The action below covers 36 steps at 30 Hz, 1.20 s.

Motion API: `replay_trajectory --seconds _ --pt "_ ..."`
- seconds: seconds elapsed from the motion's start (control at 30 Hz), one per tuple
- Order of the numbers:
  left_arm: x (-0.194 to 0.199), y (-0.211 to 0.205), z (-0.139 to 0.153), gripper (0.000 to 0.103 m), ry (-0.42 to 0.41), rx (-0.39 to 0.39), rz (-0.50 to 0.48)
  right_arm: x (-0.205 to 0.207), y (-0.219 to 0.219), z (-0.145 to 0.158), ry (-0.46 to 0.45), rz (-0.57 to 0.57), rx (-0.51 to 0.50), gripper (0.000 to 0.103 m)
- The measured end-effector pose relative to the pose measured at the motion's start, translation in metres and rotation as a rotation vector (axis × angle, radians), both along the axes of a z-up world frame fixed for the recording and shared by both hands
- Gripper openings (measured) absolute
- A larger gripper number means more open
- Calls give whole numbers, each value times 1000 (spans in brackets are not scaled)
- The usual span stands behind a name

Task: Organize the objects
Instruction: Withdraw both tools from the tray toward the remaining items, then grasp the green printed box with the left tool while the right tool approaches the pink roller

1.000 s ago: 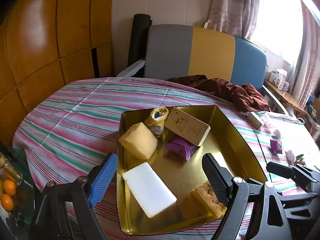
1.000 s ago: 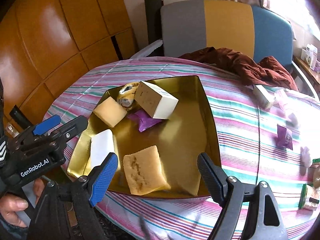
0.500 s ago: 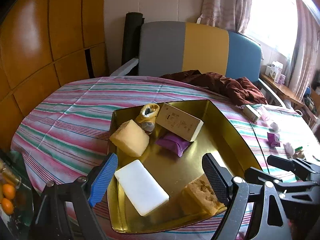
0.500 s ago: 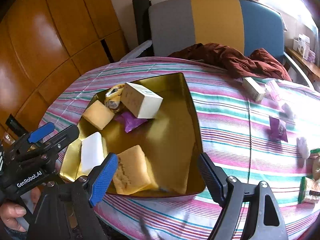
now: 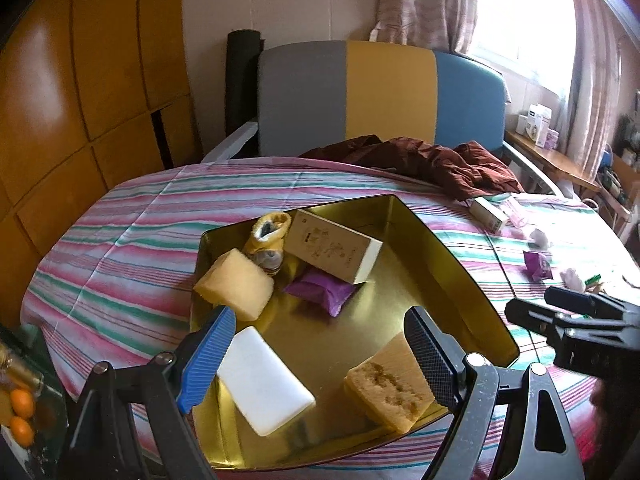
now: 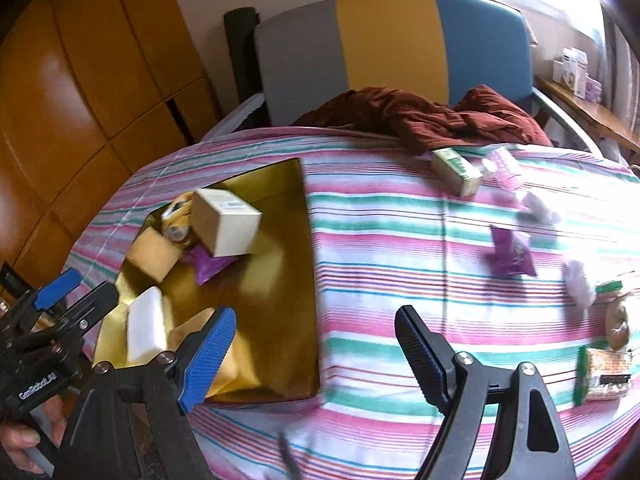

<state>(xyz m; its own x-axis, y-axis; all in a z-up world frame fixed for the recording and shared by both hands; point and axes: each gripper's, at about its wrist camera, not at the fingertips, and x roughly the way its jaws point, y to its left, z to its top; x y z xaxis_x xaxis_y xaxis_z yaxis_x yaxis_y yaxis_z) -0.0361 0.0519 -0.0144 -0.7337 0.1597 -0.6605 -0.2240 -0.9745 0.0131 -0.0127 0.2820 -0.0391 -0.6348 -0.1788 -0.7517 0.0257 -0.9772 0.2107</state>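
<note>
Over the gold tray [image 5: 476,280], both grippers gape w/ nothing between the jaws: left gripper [image 5: 316,350] above the tray's near end, right gripper [image 6: 314,354] past its right rim, over striped cloth [image 6: 400,240]. Tray already holds sponges, box, pouch, white block. Step looks like reaching for the next loose item; closest right of tray is the purple pouch [image 6: 512,256]. Next: swing right, drop, close on it. Cloth betw. tray and pouch is bare; tray's right half has room.

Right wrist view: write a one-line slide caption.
Open right gripper hovers over the striped tablecloth beside the gold tray, with loose packets scattered to its right.
</note>
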Motion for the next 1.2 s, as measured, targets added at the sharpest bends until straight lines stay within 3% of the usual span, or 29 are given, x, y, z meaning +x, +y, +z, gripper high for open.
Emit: replay_trajectory --seconds 0.27,0.53,0.83,1.07,1.2 --pt "-6 27 4 87 9 -19 -68 -13 52 0 -28 -93 6 83" --pt "-15 61 4 87 -4 -19 -152 -31 129 3 -63 -257 17 83" --pt "-36 104 12 87 -6 -17 -230 -74 203 6 -66 -385 22 83" --pt "-66 149 16 87 -37 -14 -278 -119 239 -1 -32 -412 -20 83" --pt "-91 180 15 87 -110 27 -308 -123 251 -10 -11 -421 -78 83"
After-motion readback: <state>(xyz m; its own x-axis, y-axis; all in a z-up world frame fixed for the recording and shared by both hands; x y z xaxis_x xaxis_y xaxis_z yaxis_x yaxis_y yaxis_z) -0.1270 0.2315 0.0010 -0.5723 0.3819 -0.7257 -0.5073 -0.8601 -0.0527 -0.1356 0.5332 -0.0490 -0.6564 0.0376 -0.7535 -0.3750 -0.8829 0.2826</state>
